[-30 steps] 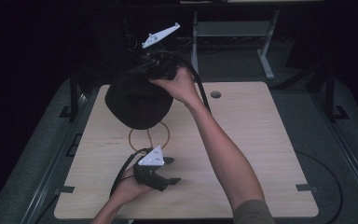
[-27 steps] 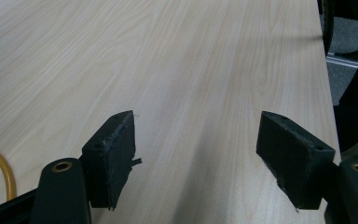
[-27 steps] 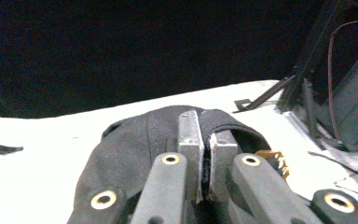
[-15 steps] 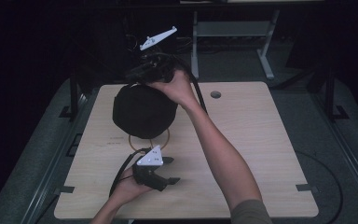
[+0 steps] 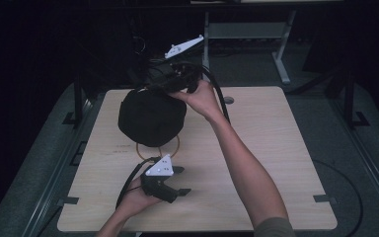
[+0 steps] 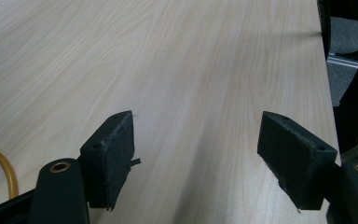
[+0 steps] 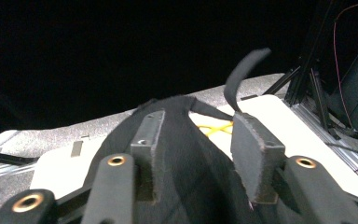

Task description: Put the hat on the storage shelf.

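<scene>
A light wooden table (image 5: 256,163) with rounded corners is seen in the middle of the high view, surrounded by dark floor. A round black fabric bag (image 5: 151,117) is held over the upper left part of the tabletop, its bottom at a thin yellow ring (image 5: 173,147) that lies on the wood. The right gripper (image 5: 177,79) is seen above the bag, near the top centre of the frame, held in the right hand (image 5: 202,98), with its grey three-cornered plate (image 5: 183,47) tilted upward. In the right gripper view the black cloth is seen bunched between the two jaws, which are pressed against it from both sides — a black strap (image 7: 242,74) curls upward at the upper right of that frame.

The left gripper (image 5: 177,180) is seen at the lower centre-left of the high view, low over the bare wood in the left hand (image 5: 135,200). Its jaws are spread wide — plain tabletop is seen between them in the left gripper view, with a piece of the yellow ring at the lower left edge.
</scene>
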